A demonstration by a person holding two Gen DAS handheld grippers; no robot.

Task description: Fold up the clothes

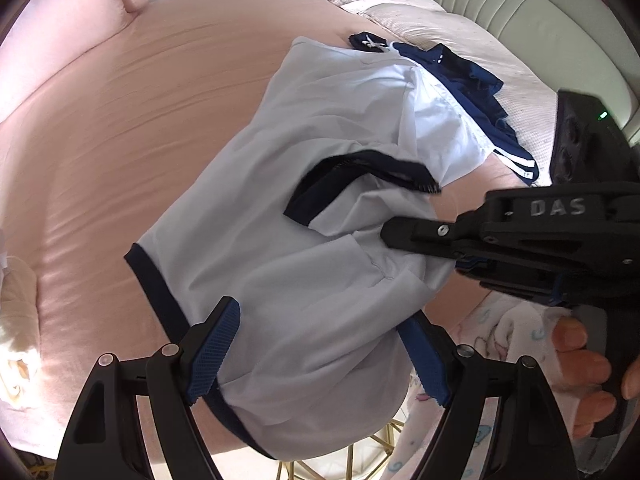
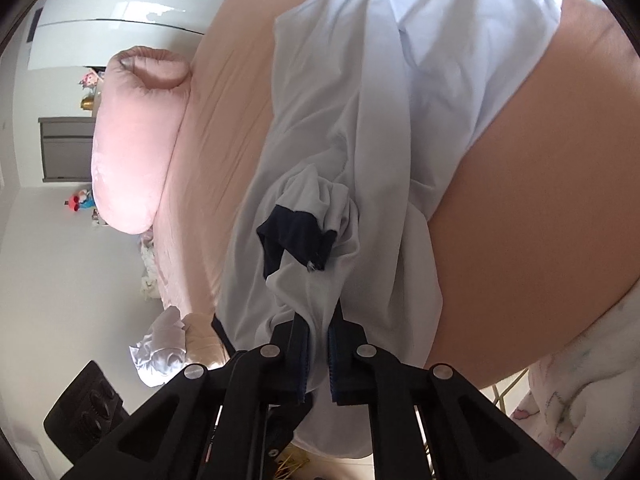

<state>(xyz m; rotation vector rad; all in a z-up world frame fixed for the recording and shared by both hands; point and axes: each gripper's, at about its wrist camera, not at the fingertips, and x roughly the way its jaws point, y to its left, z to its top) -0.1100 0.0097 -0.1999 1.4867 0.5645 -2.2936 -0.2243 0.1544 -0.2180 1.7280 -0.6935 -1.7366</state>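
Observation:
A pale white shirt (image 1: 320, 120) with navy trim lies spread on the pink bed sheet (image 1: 160, 120), its lower edge hanging over the bed's near edge. My left gripper (image 1: 320, 356) stands wide open low over that edge, with the shirt's fabric lying between its blue pads (image 1: 216, 352). From the right, my right gripper (image 1: 390, 234) reaches in, shut on a bunched fold of the shirt. In the right wrist view, the right gripper (image 2: 319, 344) pinches gathered white fabric of the shirt (image 2: 400, 100). A navy sleeve cuff (image 2: 296, 236) sticks up just beyond the fingertips.
Navy shorts (image 1: 468, 84) with white stripes lie behind the shirt. A pink pillow (image 1: 80, 32) sits at the far left and a padded headboard (image 1: 520, 12) at the back. A person's hand (image 1: 580, 368) holds the right gripper's handle. A gold wire frame (image 1: 360, 460) shows below the bed edge.

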